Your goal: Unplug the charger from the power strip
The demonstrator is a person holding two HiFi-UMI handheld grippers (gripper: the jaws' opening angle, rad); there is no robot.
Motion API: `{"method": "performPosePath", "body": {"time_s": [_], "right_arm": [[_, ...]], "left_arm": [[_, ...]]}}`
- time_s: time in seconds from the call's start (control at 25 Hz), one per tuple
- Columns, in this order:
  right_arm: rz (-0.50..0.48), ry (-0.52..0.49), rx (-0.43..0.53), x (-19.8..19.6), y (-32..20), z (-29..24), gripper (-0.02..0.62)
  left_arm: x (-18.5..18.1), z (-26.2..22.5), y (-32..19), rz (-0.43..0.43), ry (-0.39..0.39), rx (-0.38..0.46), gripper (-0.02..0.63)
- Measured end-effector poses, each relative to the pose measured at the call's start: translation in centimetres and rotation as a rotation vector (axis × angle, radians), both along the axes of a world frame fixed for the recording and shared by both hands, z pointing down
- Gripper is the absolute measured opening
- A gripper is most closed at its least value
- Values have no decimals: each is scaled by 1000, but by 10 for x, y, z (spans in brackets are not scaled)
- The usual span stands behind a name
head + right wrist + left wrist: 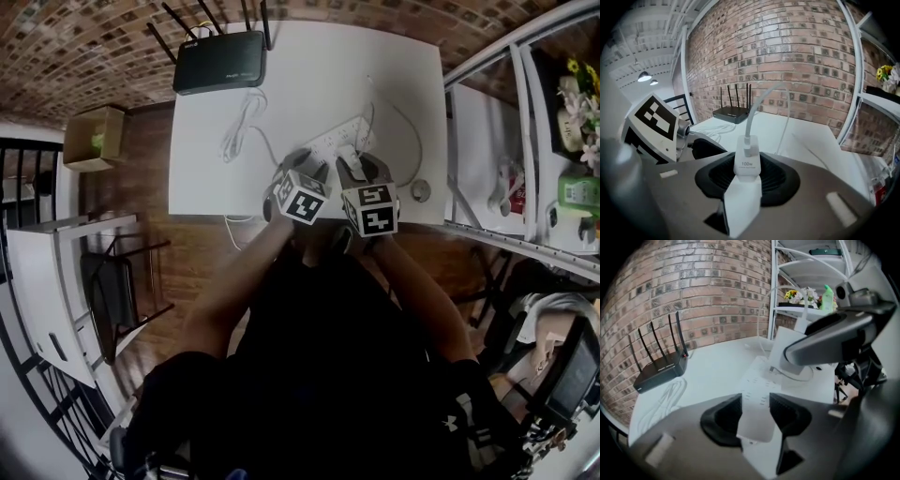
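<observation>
The white power strip [336, 141] lies across the middle of the white table [206, 169]. In the left gripper view its near end [757, 394] sits between the jaws of my left gripper [755, 411], whose pads stand wide beside it without pressing. My right gripper [747, 176] is shut on the white charger [747, 164], from which a white cable [757, 103] rises. From the left gripper's side, the charger [790, 350] hangs just above the strip, apart from it. In the head view both grippers [311, 164] [354, 169] are side by side over the strip.
A black router [220, 61] with antennas sits at the table's far left corner, with a coiled white cable [239, 127] in front of it. A small round object [421, 190] lies near the front right edge. White shelving [506, 141] stands right; a cardboard box [94, 136] is left.
</observation>
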State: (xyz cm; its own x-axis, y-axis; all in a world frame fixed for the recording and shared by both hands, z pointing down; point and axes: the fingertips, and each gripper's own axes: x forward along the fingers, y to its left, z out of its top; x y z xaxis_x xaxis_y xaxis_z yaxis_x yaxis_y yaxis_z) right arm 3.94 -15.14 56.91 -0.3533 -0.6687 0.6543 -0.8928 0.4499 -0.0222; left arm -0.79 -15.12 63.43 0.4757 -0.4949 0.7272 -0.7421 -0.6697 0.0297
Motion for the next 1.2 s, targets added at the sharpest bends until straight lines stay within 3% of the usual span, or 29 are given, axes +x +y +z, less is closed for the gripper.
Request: {"method": "performPosePath", "body": {"time_s": [0.28,0.48,0.8,1.04,1.2], "right_arm": [[72,-108,-30,14,1,-5,141],[127,-254,-41,24,2,-10,141],[289,-442,-50,66,10,-10,141],[444,-623,-61,104,17,-3,141],[488,-677,-52,117,20,0,141]], "left_arm": [[-2,-29,1,-34,78,36,184],[-4,-53,4,-102,185,-9,184],[8,-97,21,-115,322,-34,184],[12,-109,30,-121,362,-42,178],[16,-115,32,-110,372,-44,178]]}}
